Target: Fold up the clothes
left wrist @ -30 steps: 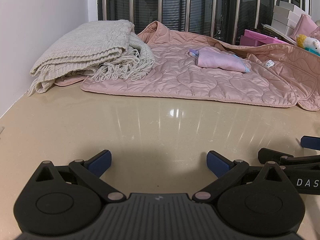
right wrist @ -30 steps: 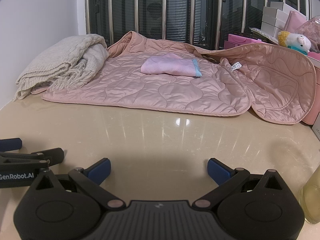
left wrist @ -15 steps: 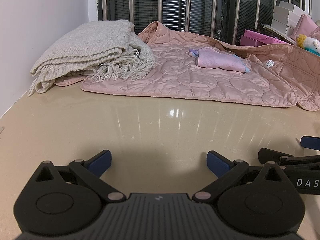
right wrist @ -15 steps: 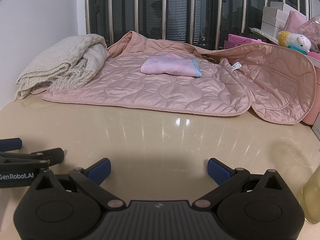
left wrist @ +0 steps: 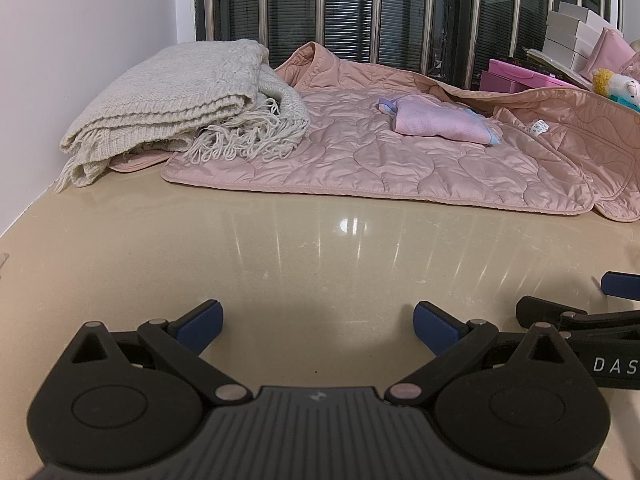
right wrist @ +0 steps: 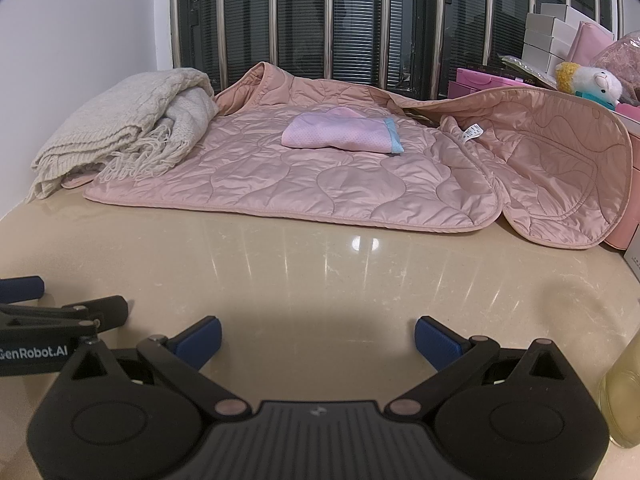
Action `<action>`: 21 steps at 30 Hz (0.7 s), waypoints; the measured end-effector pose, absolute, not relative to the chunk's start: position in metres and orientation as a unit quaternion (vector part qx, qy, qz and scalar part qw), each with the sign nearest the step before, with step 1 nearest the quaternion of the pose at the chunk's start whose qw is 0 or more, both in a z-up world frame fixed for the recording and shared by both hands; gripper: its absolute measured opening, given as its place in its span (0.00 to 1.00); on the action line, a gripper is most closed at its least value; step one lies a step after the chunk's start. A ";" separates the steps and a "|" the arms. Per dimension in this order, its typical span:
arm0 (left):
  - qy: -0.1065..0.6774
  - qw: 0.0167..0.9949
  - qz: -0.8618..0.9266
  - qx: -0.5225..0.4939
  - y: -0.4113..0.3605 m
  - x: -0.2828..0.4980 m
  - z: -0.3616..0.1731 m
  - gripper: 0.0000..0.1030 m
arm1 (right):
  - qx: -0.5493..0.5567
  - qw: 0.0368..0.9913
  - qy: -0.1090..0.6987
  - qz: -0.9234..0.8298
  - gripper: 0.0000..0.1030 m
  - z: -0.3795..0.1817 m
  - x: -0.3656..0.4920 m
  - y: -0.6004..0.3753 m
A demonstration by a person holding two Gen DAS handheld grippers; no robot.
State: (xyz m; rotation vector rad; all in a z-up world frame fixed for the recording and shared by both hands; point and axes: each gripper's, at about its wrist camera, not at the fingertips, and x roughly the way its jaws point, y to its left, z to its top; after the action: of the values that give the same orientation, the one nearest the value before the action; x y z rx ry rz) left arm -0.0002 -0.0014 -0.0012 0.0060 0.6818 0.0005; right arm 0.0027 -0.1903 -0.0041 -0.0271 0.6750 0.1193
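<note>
No change vs prior frames: left gripper [left wrist: 316, 322] and right gripper [right wrist: 318, 336] parked low at counter [left wrist: 320, 248] near edge, jaws spread wide, nothing held. Folding not begun, by the look. Pink quilted jacket [right wrist: 320, 176] spread flat at far edge, small pink garment [right wrist: 340, 134] lying on it, knit blanket [left wrist: 176, 96] overlapping jacket at far-left corner. Bare counter btwn grippers and jacket hem: ample approach room. Right edge crowded w/ boxes [right wrist: 548, 36].
</note>
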 end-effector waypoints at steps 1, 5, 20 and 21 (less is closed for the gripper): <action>0.334 0.942 0.000 0.003 -0.001 0.000 -0.001 0.99 | -0.013 0.942 0.331 0.059 1.00 -0.004 0.003 -0.190; 0.334 0.942 -0.001 0.004 -0.002 0.000 -0.002 0.99 | -0.013 0.942 0.331 0.059 1.00 -0.004 0.003 -0.190; 0.374 0.924 -0.080 -0.001 0.003 0.014 0.012 0.99 | 0.002 0.942 0.324 0.083 0.96 0.020 0.017 -0.204; 0.369 0.923 -0.107 -0.038 0.009 0.018 0.022 0.99 | 0.012 0.950 0.303 0.079 0.98 0.031 0.021 -0.209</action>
State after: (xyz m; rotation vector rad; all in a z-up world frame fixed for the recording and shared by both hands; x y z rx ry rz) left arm 0.0176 0.0094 0.0224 -0.0786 0.7567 -0.2191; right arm 0.0207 -0.2093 0.0309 0.0239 0.6155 0.1617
